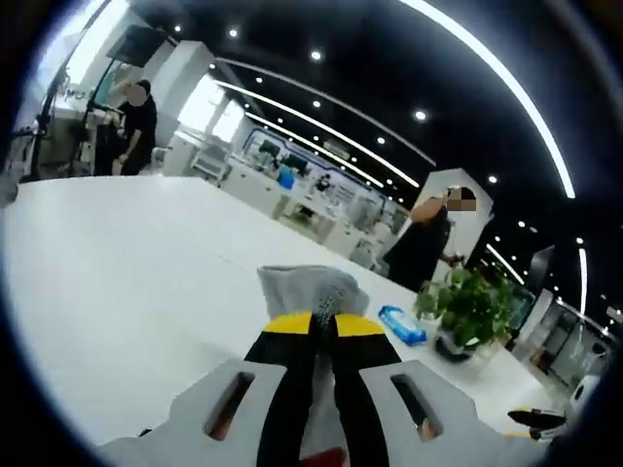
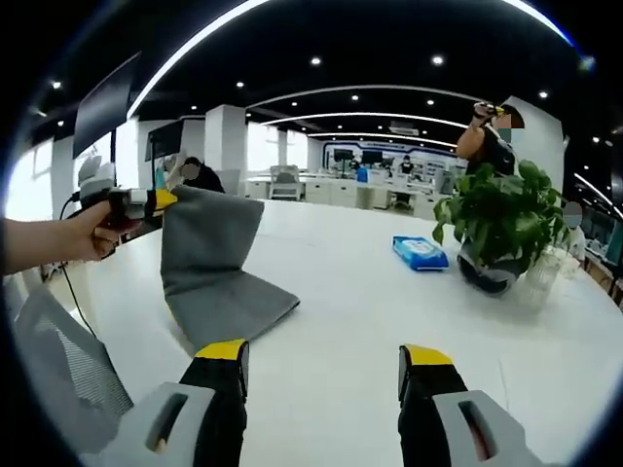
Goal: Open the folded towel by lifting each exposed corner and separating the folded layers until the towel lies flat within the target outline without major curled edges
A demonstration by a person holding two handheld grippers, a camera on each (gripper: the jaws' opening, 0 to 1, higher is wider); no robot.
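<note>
A grey towel [image 2: 216, 261] hangs by one corner above the white table [image 2: 370, 321], its lower part resting folded on the surface. In the right gripper view the left gripper [image 2: 156, 202], held by a person's hand [image 2: 83, 233], is shut on the towel's top corner at the left. In the left gripper view that same gripper [image 1: 324, 321] has its yellow-tipped jaws together on the towel [image 1: 311, 287]. My right gripper [image 2: 323, 362] stands open low over the table, nothing between its fingers, to the right of the towel and apart from it.
A blue wipes packet [image 2: 421, 253] lies on the table beside a potted green plant [image 2: 506, 229]. A mesh chair back [image 2: 63, 375] stands at the near left edge. People stand at the back by desks and screens.
</note>
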